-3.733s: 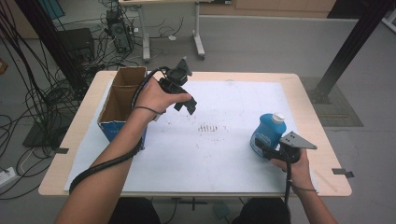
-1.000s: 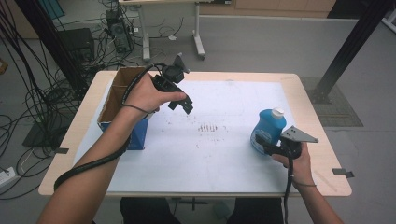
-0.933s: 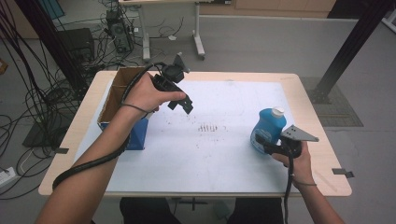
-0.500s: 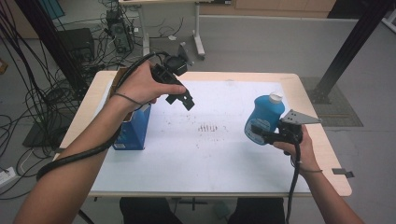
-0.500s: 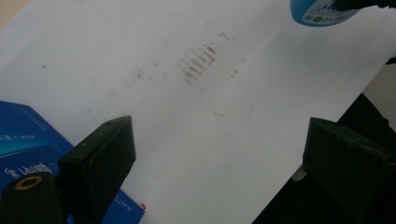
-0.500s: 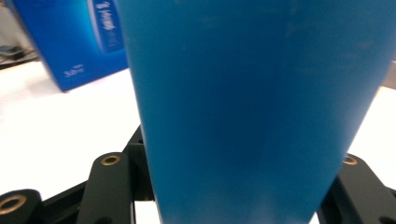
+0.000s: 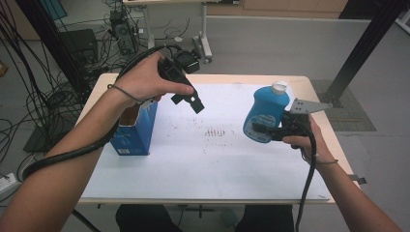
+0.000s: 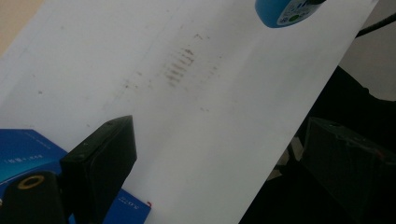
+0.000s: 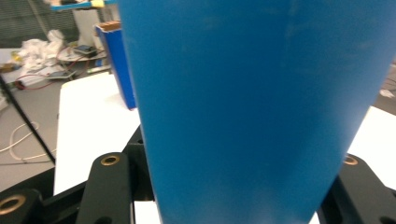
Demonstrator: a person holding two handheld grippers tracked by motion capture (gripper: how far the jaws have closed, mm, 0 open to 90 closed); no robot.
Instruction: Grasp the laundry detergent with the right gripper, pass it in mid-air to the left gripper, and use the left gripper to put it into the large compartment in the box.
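Bottle point(image 7: 266, 116) upright, clamped in the right gripper point(image 7: 263, 130) — open blue box point(image 7: 134, 130) lies well apart, across the table, under the spread, empty left gripper point(image 7: 191, 100).

A: What do the tools look like?
B: The left gripper point(image 7: 196, 103) is matte black with blocky, flat-faced jaws. A brass-ringed screw hole sits at one jaw's base in the left gripper view.
A: And the other one?
B: The right gripper point(image 7: 263, 130) is black too, topped by a grey three-cornered plate, with brass-ringed holes in its jaw arms.
A: Any cables?
B: A thick black cable trails from each gripper along the forearm.
A: Clothing?
B: Both forearms are bare, and each wrist wears a thin dark band.
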